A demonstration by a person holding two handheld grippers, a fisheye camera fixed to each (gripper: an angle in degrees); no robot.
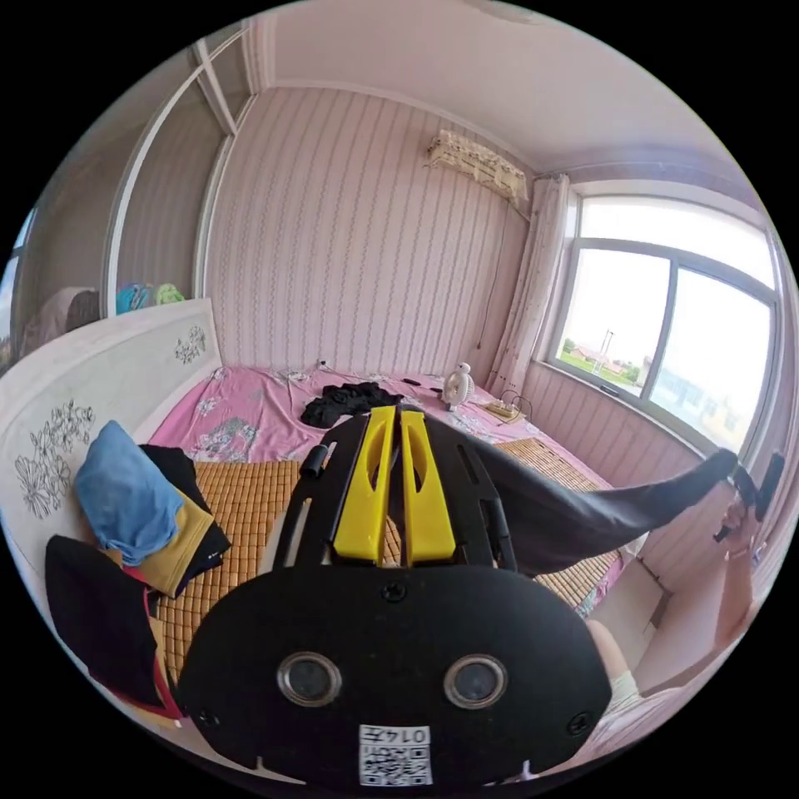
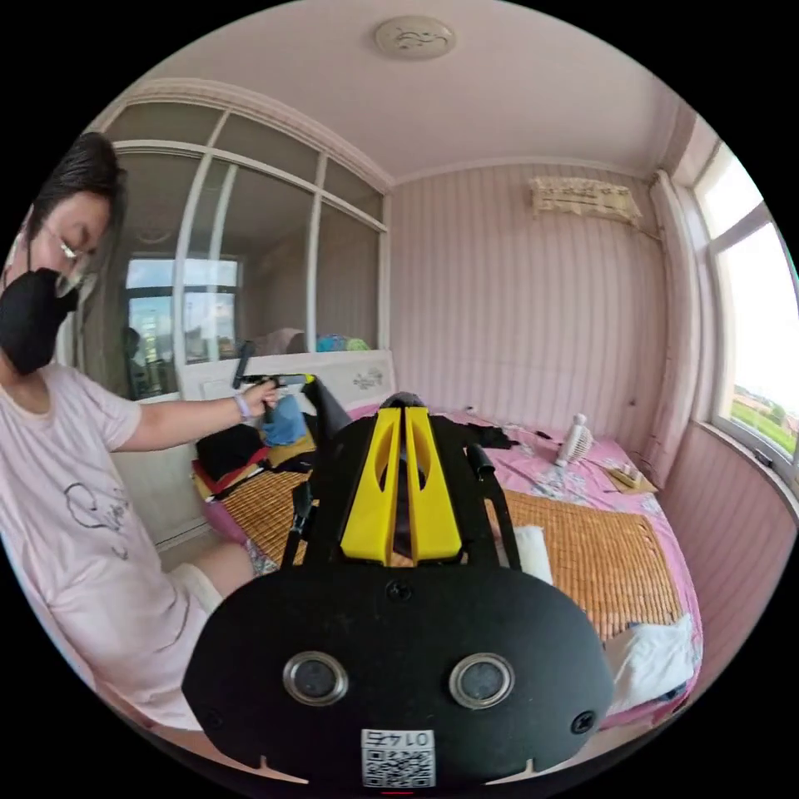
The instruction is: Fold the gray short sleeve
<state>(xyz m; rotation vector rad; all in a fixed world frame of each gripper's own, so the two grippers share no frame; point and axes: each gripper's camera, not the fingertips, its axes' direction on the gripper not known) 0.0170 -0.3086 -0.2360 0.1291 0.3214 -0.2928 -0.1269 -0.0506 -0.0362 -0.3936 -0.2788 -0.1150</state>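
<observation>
The left claw (image 1: 395, 416) has its yellow jaws drawn close, gripping one end of the gray shirt (image 1: 574, 512). The shirt stretches taut in the air above the bed, from the left claw to the right claw (image 1: 753, 491), which a hand (image 1: 736, 524) holds near the window (image 1: 666, 325). In the right gripper view the right claw (image 2: 404, 416) also stands narrow, with dark cloth between its jaws, and the shirt (image 2: 329, 412) runs off to the left claw (image 2: 287, 380) held by the person's other hand (image 2: 262, 399).

The bed carries a woven mat (image 1: 250, 491) over a pink sheet (image 1: 241, 404). A pile of clothes (image 1: 133, 508), blue, black and mustard, lies against the white headboard (image 1: 100, 374). A black garment (image 1: 349, 399) sits on the pink sheet further off, near a small white fan (image 1: 458, 387) and a power strip (image 1: 503, 408). White cloth (image 2: 657, 657) lies at the mat's edge. The walls are pink and striped, with a covered air conditioner (image 1: 478, 162) high up beside the curtain (image 1: 533, 275). Glass partitions (image 2: 250, 275) stand behind the headboard, and a round lamp (image 2: 414, 36) sits on the ceiling.
</observation>
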